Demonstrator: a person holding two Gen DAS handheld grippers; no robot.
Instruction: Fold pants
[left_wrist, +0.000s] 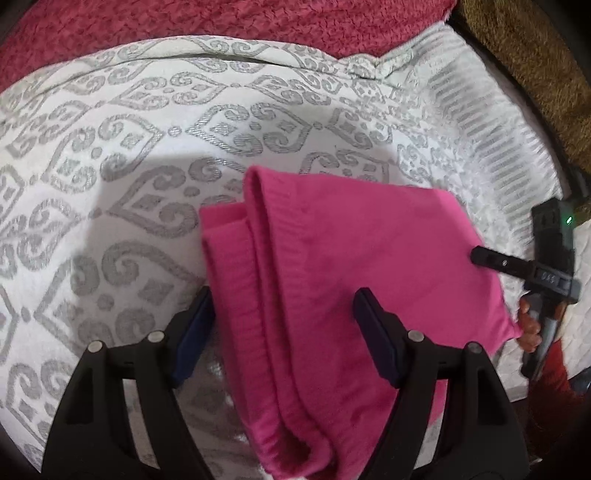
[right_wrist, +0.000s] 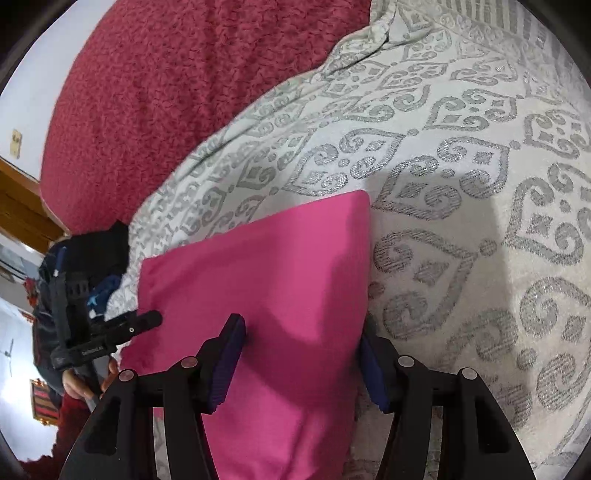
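Observation:
The pink pants (left_wrist: 332, 266) lie folded into a thick bundle on the white bedspread with grey scroll pattern (left_wrist: 110, 166). Ribbed folded edges face left in the left wrist view. My left gripper (left_wrist: 284, 321) is open, its jaws standing on either side of the bundle's near part. My right gripper shows at the bundle's right edge (left_wrist: 491, 260) in that view. In the right wrist view the pants (right_wrist: 266, 280) lie between the open jaws of my right gripper (right_wrist: 299, 347). My left gripper shows at the pants' left edge (right_wrist: 147, 321).
A dark red fuzzy blanket (right_wrist: 166, 92) lies beyond the bedspread (right_wrist: 461, 184). A brown carpet (left_wrist: 535, 74) lies past the bed's right edge. Wooden furniture (right_wrist: 22, 206) and a wall stand at the left.

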